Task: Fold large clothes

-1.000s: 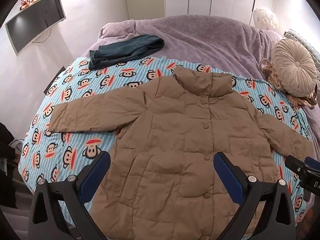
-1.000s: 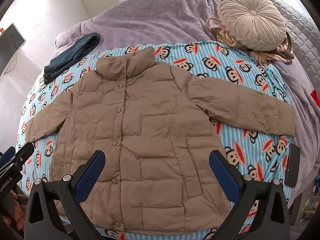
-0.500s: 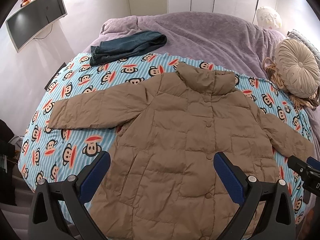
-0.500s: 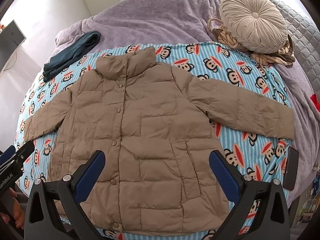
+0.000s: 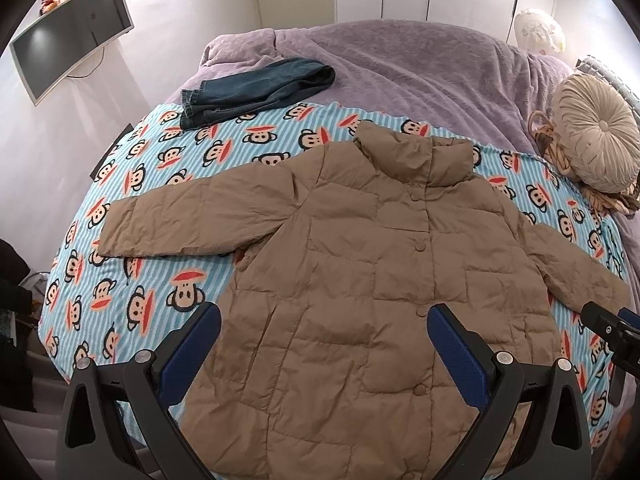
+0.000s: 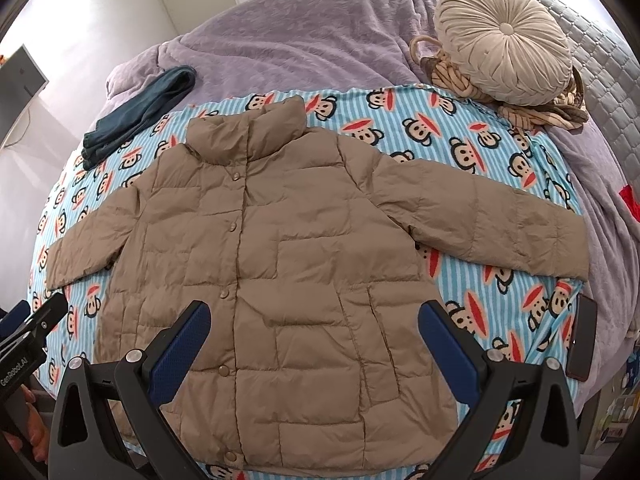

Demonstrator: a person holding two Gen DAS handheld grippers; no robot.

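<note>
A tan quilted puffer jacket (image 5: 360, 264) lies flat and buttoned, front up, on a blue striped monkey-print blanket (image 5: 132, 280), both sleeves spread out. It also shows in the right wrist view (image 6: 288, 264). My left gripper (image 5: 324, 340) is open and empty, hovering above the jacket's lower left part. My right gripper (image 6: 314, 340) is open and empty above the jacket's lower right part. The right gripper's tip shows at the right edge of the left wrist view (image 5: 608, 328).
Folded dark jeans (image 5: 256, 88) lie at the blanket's far left corner. A round beige cushion (image 6: 504, 40) sits on a woven basket at the far right. A dark phone (image 6: 582, 336) lies at the blanket's right edge. A wall monitor (image 5: 72, 36) hangs at left.
Both grippers have moved slightly back and up, so the jacket sits a little lower in view. Nothing was grasped; the jacket has not moved.
</note>
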